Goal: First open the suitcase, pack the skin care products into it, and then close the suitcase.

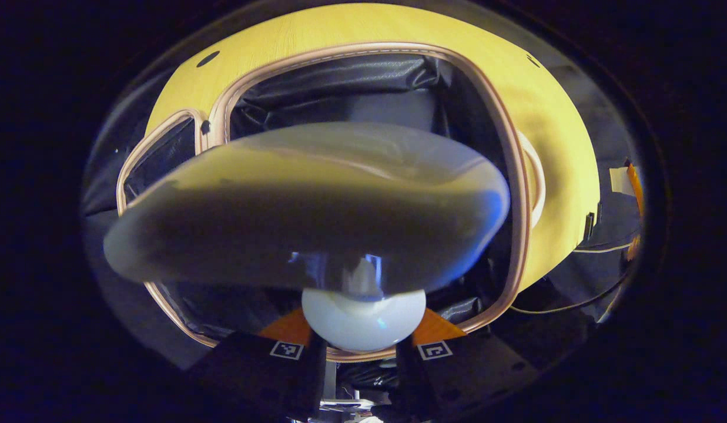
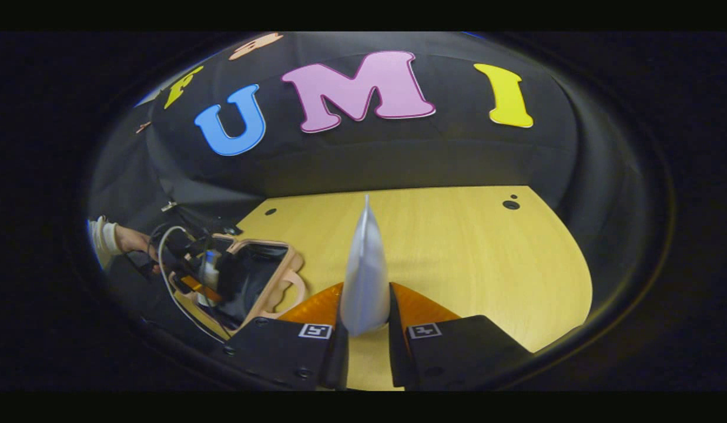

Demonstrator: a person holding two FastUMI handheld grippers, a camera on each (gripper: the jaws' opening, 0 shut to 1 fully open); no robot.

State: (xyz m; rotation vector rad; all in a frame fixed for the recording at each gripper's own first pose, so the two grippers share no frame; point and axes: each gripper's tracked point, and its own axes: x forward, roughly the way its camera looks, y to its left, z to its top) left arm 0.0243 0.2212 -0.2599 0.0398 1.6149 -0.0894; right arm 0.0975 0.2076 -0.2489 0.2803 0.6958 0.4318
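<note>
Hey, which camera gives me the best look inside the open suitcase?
The left gripper view: the suitcase lies open directly below, black lining visible behind the held tube. The right gripper view shows the suitcase small, far left, partly behind the left gripper.

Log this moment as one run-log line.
suitcase: open | left claw: shut on white tube, over suitcase | right claw: shut on silver tube, over yellow table

No readable text; only coded square markers (image 1: pixel 287 350) on tongs' fingers.
</note>
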